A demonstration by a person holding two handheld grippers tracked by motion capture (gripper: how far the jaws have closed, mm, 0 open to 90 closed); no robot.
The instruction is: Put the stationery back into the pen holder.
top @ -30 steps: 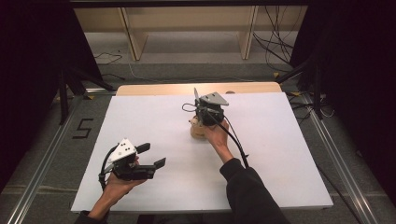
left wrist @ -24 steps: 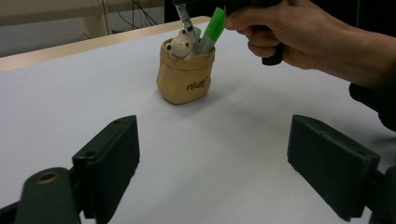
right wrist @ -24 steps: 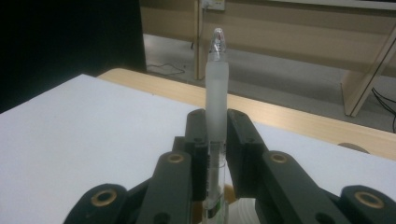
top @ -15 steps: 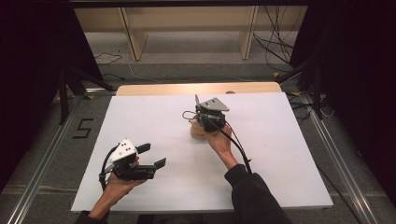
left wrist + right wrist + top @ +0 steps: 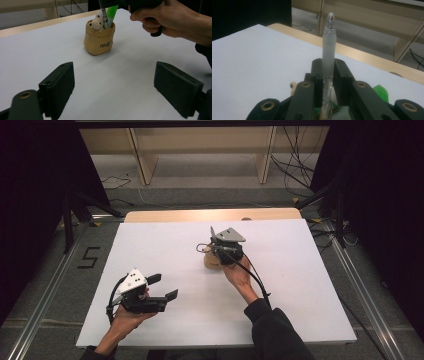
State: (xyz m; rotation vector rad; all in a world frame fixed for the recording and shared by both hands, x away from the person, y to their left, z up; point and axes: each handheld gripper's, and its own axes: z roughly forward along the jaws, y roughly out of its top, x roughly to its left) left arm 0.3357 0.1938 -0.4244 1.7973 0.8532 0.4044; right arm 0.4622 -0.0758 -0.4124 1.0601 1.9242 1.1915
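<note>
White bench (image 5: 300,285) seen from above, a bare wooden strip (image 5: 165,215) along its far edge. Near the bench centre, slightly toward 1 o'clock, stands a tan pouch (image 5: 99,40) shaped like a small sack, upright, with dark lettering on its front. Inside it: a small pale animal figure (image 5: 96,23) at the rim, a green marker (image 5: 111,13) leaning beside it, and a pen (image 5: 328,45) with a frosted, translucent barrel.

Right hand-held gripper (image 5: 220,251): poised directly over the pouch, pointing down into it, the person's right hand (image 5: 172,21) wrapped around its grip. In the right gripper view the two black jaws are drawn nearly together and pinch the pen's barrel between their pads; the pen stands straight up out of the jaws, its tip clear above them, its lower end toward the pouch opening.

Left hand-held gripper (image 5: 162,287): held at about 8 o'clock from the pouch, well apart from it, near the front-left part of the bench. Its jaws stand wide apart with nothing between them, aimed across the bench toward the pouch, which appears between them in the left gripper view.
</note>
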